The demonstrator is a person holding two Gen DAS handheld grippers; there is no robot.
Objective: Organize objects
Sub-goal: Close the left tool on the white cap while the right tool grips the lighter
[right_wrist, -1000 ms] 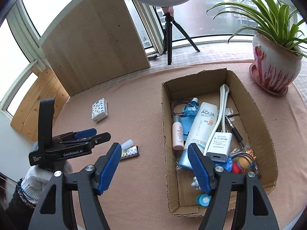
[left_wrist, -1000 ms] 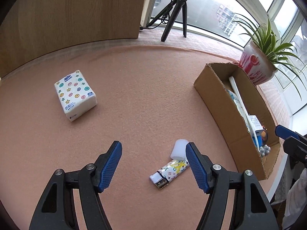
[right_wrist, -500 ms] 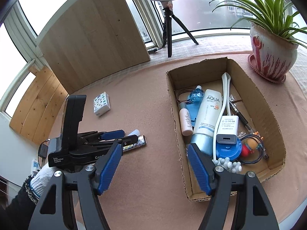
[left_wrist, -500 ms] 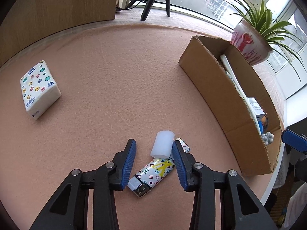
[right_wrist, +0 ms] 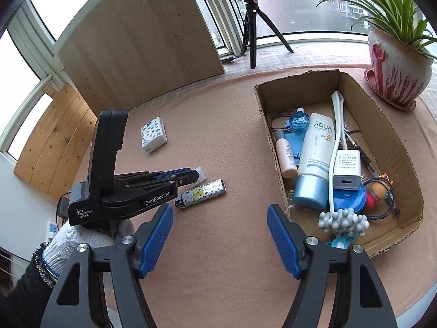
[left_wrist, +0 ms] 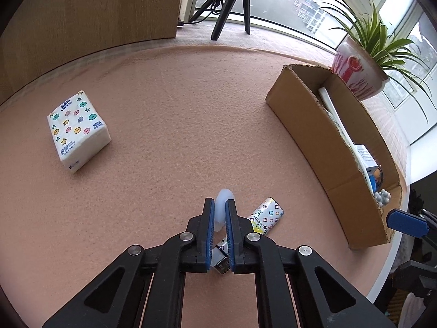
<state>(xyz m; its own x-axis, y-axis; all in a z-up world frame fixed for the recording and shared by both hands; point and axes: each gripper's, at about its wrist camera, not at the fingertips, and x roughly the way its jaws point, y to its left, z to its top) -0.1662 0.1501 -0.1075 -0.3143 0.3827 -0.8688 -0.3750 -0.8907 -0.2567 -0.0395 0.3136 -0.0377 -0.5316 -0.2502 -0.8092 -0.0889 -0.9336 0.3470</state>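
Observation:
My left gripper (left_wrist: 218, 205) is shut on a small translucent white cap (left_wrist: 223, 199), low over the pink table mat; it also shows in the right wrist view (right_wrist: 191, 174), with the cap (right_wrist: 200, 174) at its tips. A patterned lighter (left_wrist: 264, 218) lies just right of it, also seen in the right wrist view (right_wrist: 202, 193). A tissue pack (left_wrist: 77, 129) lies far left. My right gripper (right_wrist: 220, 228) is open and empty, near the cardboard box (right_wrist: 393, 147), which holds a sunscreen tube (right_wrist: 315, 155), a charger and several small items.
A potted plant (right_wrist: 397, 65) stands behind the box on the right. A tripod (right_wrist: 252, 27) and a wooden board (right_wrist: 142, 43) stand at the back. The table's edge (left_wrist: 396, 268) runs close beyond the box (left_wrist: 322, 147) in the left wrist view.
My left gripper has closed from open onto the white cap beside the lighter. My right gripper has stayed open and drifted slightly.

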